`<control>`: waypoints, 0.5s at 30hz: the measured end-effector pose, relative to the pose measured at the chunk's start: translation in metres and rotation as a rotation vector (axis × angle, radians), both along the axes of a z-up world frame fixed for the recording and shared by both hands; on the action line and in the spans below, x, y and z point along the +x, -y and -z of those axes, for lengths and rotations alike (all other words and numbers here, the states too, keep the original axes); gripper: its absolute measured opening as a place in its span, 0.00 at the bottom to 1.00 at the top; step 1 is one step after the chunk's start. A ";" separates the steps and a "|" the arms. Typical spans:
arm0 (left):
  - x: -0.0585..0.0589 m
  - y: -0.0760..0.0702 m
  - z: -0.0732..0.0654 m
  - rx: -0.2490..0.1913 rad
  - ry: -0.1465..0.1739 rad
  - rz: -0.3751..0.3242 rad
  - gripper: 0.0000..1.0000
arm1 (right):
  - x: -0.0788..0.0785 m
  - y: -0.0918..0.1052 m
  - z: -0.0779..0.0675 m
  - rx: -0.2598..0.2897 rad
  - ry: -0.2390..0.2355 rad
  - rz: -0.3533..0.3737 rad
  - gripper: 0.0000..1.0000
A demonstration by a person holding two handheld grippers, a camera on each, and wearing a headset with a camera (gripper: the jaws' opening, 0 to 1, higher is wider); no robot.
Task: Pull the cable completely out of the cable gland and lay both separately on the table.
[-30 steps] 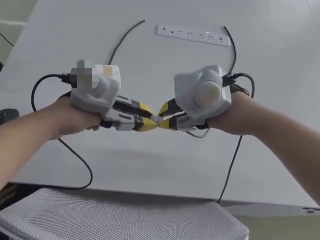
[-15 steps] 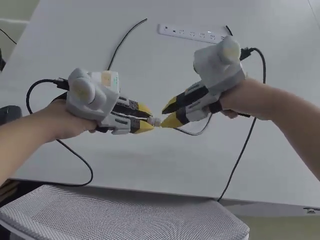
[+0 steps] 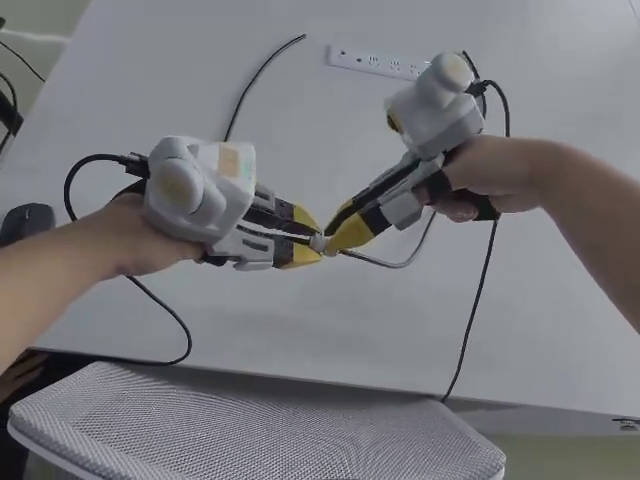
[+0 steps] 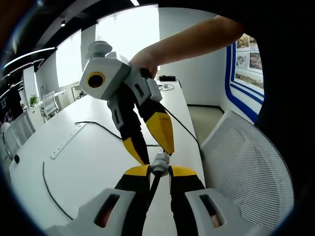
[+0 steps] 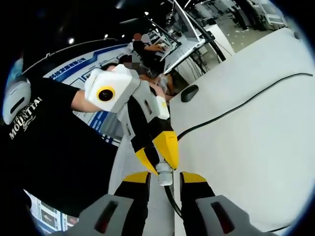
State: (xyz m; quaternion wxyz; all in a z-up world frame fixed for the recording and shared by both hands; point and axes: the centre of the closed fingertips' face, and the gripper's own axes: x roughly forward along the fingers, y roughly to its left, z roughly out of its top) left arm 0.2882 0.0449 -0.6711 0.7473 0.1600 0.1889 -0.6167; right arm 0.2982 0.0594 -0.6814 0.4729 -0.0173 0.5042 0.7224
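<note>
The long white table (image 3: pixel 300 320) takes up most of the scene. A white mesh chair back (image 3: pixel 250 430) stands against its near edge at 6 o'clock. A flat white power strip (image 3: pixel 385 62) lies at 12 o'clock on the tabletop, and a loose black cord (image 3: pixel 262 70) curves away beside it at 11 o'clock.

Both tools are held clear above the surface, with their tips meeting near the middle. The left gripper (image 3: pixel 312 247), white-bodied with yellow-tipped jaws, comes in from 9 o'clock. The right gripper (image 3: pixel 338 232), of the same build, slants down from 2 o'clock.

A thin dark cable (image 3: pixel 395 264) sags in a loop beneath the right hand at 4 o'clock, one end rising to the meeting tips. Whether the loop touches the table cannot be told.

The small white plastic cable gland (image 3: pixel 319 242) hangs in the air between the two sets of tips. The left jaws are clamped on it, one on each side. The right jaws stand slightly apart flanking its other end, and the right gripper view shows a narrow gap on both sides. The cable is seated in the gland, not yet drawn out.
</note>
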 end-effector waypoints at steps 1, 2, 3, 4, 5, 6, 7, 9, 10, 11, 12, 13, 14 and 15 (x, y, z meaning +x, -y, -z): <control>-0.001 0.000 0.001 0.003 -0.001 0.004 0.15 | -0.001 0.001 0.001 -0.005 -0.004 -0.009 0.19; -0.001 0.001 0.002 0.006 0.000 0.008 0.15 | -0.006 0.003 -0.002 -0.015 -0.002 -0.022 0.18; -0.002 0.001 0.002 0.010 0.001 0.014 0.15 | -0.009 0.004 -0.002 -0.016 -0.005 -0.025 0.18; -0.002 0.001 0.002 0.011 0.002 0.019 0.15 | -0.010 0.004 -0.002 -0.020 -0.012 -0.030 0.18; -0.002 0.001 0.002 0.012 0.004 0.022 0.15 | -0.010 0.005 -0.002 -0.019 -0.014 -0.033 0.18; -0.002 0.002 0.001 0.011 0.005 0.023 0.15 | -0.013 0.005 -0.002 -0.023 -0.018 -0.034 0.18; -0.002 0.002 0.001 0.008 0.004 0.024 0.15 | -0.013 0.005 -0.003 -0.023 -0.019 -0.033 0.18; -0.002 0.003 0.000 0.004 0.003 0.024 0.15 | -0.016 0.004 -0.002 -0.025 -0.029 -0.040 0.18; -0.002 0.003 0.000 0.005 0.003 0.025 0.15 | -0.017 0.004 -0.002 -0.029 -0.028 -0.044 0.17; -0.002 0.003 0.000 0.007 0.003 0.026 0.15 | -0.019 0.004 -0.002 -0.028 -0.026 -0.049 0.15; -0.002 0.004 0.000 0.006 0.003 0.027 0.15 | -0.021 0.004 -0.002 -0.028 -0.028 -0.054 0.13; -0.002 0.004 0.001 0.005 0.000 0.026 0.15 | -0.021 0.006 -0.001 -0.032 -0.019 -0.064 0.09; -0.002 0.004 0.001 0.001 -0.001 0.026 0.15 | -0.022 0.005 -0.002 -0.028 -0.019 -0.059 0.09; -0.002 0.004 0.001 0.002 -0.001 0.026 0.15 | -0.025 0.004 -0.003 -0.030 -0.021 -0.059 0.09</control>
